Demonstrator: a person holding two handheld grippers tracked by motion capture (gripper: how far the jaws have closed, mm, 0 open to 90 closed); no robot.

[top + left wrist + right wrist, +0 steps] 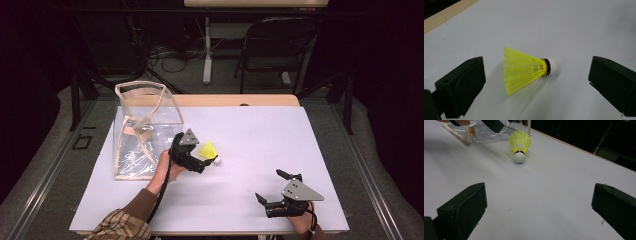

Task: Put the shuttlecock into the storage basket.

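Left gripper (536,82) is framing the yellow shuttlecock (526,68) between its wide-open jaws.

The shuttlecock is lying on its side on the white table (260,135), just beside the clear bag (145,125), its long axis running jaw to jaw, cork toward the right one; the right gripper (272,187), also open and empty, is sitting well apart.

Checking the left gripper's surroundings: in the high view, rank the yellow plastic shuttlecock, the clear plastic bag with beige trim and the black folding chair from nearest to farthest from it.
1. Yellow plastic shuttlecock, just beside the left gripper.
2. Clear plastic bag with beige trim, on its other side.
3. Black folding chair, beyond the table's far edge.
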